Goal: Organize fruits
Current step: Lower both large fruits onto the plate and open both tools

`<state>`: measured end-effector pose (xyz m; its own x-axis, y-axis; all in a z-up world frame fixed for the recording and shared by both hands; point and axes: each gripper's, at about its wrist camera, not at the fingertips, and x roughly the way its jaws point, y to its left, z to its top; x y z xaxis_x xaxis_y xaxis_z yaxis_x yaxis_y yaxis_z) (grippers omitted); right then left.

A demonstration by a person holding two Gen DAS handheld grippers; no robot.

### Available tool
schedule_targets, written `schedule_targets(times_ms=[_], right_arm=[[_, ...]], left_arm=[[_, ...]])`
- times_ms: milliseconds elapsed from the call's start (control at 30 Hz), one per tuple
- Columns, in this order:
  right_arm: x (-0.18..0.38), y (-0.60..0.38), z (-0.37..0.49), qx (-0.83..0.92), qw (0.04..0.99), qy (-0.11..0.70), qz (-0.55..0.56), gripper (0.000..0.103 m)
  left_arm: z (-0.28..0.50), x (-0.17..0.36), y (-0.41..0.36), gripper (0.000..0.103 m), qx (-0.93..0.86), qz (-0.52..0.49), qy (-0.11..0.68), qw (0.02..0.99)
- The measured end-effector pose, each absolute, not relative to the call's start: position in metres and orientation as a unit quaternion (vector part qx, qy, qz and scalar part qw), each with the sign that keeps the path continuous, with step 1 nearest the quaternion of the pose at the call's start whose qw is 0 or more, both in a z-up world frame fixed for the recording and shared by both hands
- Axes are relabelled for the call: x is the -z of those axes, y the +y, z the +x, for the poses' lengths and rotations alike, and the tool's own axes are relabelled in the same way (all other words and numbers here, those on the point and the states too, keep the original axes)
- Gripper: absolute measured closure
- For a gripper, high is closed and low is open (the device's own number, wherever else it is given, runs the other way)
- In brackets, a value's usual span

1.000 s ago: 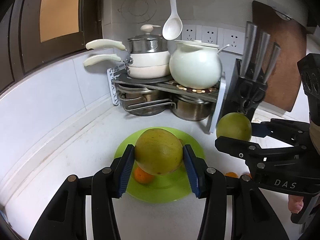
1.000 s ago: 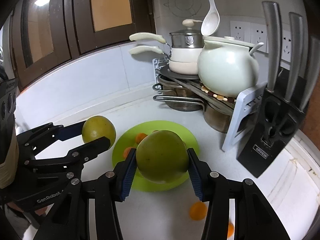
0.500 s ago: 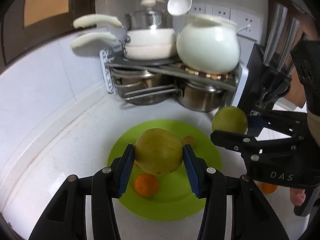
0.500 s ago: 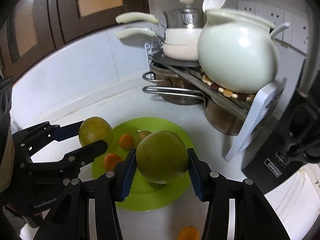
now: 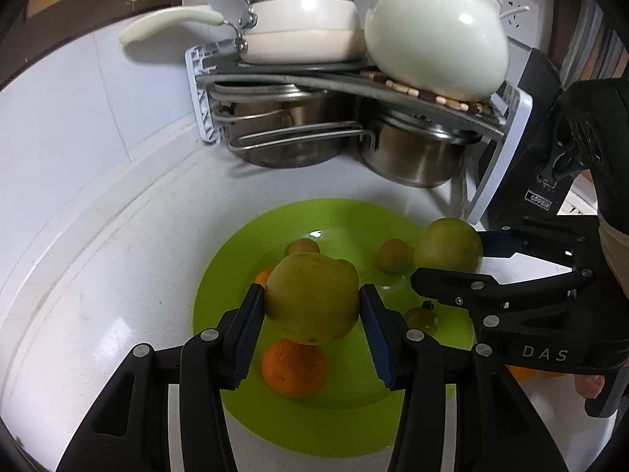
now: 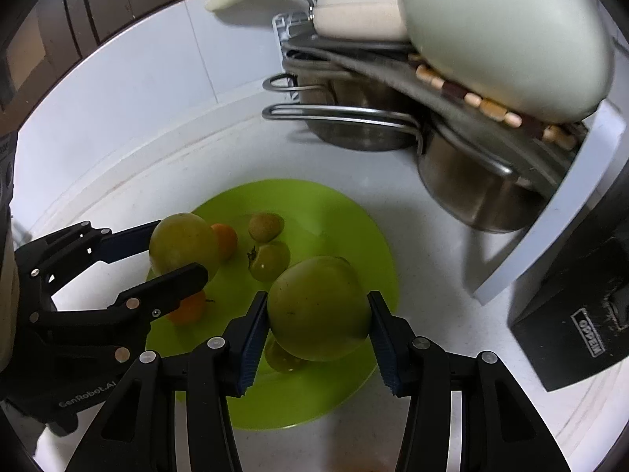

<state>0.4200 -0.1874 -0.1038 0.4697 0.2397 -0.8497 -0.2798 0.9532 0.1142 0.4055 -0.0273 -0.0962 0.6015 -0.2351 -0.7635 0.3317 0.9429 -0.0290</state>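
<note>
Both arms were at the setting-down step, each carrying one fruit over the round lime-green plastic plate (image 5: 220,287) on the white surface (image 5: 118,255). The left tongs (image 5: 311,308) were clamped on a large yellow-green round fruit (image 5: 312,299), held above a small orange (image 5: 295,367) already on the plate. The right tongs (image 6: 317,316) gripped a second big green fruit (image 6: 319,308) over the plate's near right side, above a small greenish fruit (image 6: 281,358). Next, I judged, each would need lowering onto a bare patch of plate, clear of the little fruits, before the tongs let go.
</note>
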Motion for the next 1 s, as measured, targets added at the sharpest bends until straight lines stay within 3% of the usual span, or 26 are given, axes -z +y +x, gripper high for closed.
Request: schedule_targets(times_ms=[433,1000], right_arm=[[0.102,-0.182,0.424,-0.154,0.861,0.484,-0.041,0.053],[0.073,-0.19,0.391,-0.139,0.879,0.455,-0.022,0.053]], left_arm=[[0.409,0.101,-0.027,0.054,0.157,0.062,0.425,0.889],[0.372,0.057,-0.026,0.053,0.147,0.075,0.366,0.916]])
